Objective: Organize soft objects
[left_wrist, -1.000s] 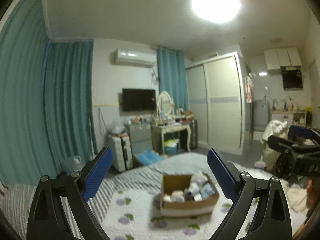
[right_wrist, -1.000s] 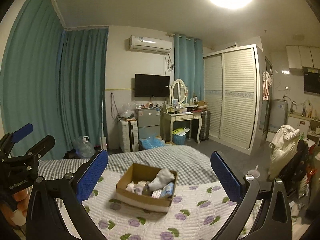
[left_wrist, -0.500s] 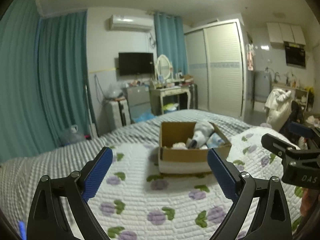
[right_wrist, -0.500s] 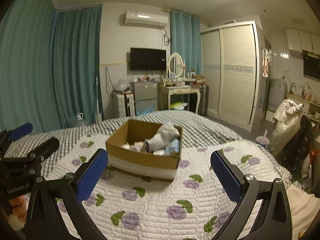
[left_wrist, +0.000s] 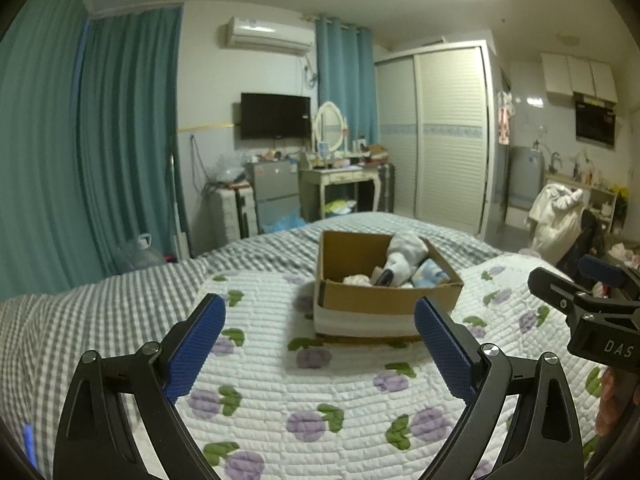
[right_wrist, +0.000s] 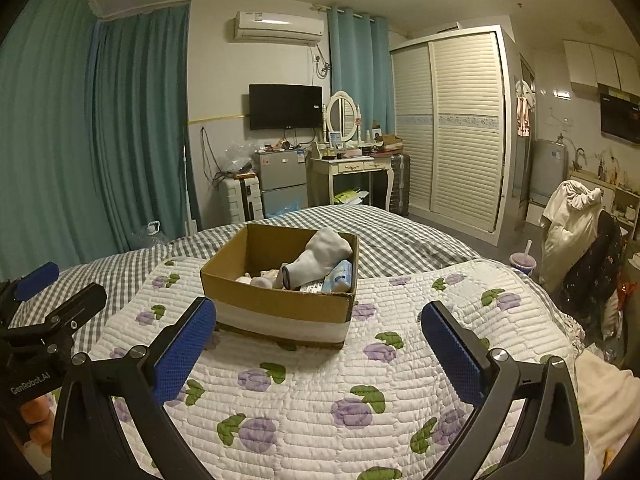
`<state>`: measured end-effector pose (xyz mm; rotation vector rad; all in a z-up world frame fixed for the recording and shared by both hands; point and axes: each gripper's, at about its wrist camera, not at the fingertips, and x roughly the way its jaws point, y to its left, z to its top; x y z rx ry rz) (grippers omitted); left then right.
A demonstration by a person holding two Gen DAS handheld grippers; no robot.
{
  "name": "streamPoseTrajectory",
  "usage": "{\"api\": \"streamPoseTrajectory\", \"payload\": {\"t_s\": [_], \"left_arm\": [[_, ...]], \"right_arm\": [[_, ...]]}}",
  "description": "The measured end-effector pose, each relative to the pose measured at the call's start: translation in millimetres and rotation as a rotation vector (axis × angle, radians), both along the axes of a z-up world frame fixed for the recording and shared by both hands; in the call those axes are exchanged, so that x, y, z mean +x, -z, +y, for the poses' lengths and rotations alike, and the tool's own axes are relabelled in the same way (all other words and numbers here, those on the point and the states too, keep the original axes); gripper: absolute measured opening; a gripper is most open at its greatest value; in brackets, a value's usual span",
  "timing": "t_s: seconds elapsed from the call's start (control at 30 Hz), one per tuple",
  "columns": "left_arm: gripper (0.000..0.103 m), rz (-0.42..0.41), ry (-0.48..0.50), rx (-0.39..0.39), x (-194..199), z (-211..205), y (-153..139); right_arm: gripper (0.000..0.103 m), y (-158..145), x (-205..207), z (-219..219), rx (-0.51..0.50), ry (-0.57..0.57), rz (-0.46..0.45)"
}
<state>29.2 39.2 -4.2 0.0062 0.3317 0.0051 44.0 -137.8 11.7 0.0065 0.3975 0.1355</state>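
With both tongs spread empty, the cardboard box (right_wrist: 280,280) sits dead ahead between them, white sock (right_wrist: 326,258) lying lengthwise toward its right wall, nearer the right tongs (right_wrist: 316,354) than the left tongs (left_wrist: 320,352).

A cardboard box (right_wrist: 280,300) sat on the quilt (right_wrist: 320,392) at twelve o'clock from both cameras, the quilt lying on the bed (right_wrist: 400,240). Inside the box, a sock (right_wrist: 324,258) lay toward two o'clock, a packet (right_wrist: 340,276) just beside it. Beyond the bed at twelve stood a dressing table (right_wrist: 352,168), a small fridge (right_wrist: 280,184) at its nine o'clock side, a wardrobe (right_wrist: 452,132) at its three o'clock.
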Motion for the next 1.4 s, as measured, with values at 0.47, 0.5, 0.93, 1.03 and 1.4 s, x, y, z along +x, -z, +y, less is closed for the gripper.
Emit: {"api": "streamPoseTrajectory", "payload": {"t_s": [0.47, 0.5, 0.93, 1.03, 1.4], "left_arm": [[0.097, 0.013, 0.006, -0.013, 2.4, 1.4, 4.6], [0.097, 0.012, 0.006, -0.012, 2.2, 1.3, 4.6], [0.097, 0.013, 0.004, -0.014, 2.4, 2.8, 5.1], [0.097, 0.013, 0.004, -0.014, 2.6, 2.8, 5.0], [0.097, 0.014, 0.001, -0.021, 0.1, 3.7, 6.4]], "right_arm": [[0.103, 4.2, 1.7, 2.7, -0.003, 0.0, 0.014], [0.103, 4.5, 1.6, 3.1, -0.005, -0.001, 0.014], [0.103, 8.8, 0.5, 6.0, -0.014, -0.003, 0.022], [0.103, 8.8, 0.6, 5.8, -0.015, -0.003, 0.022], [0.103, 9.5, 0.7, 5.8, -0.014, -0.003, 0.023]]}}
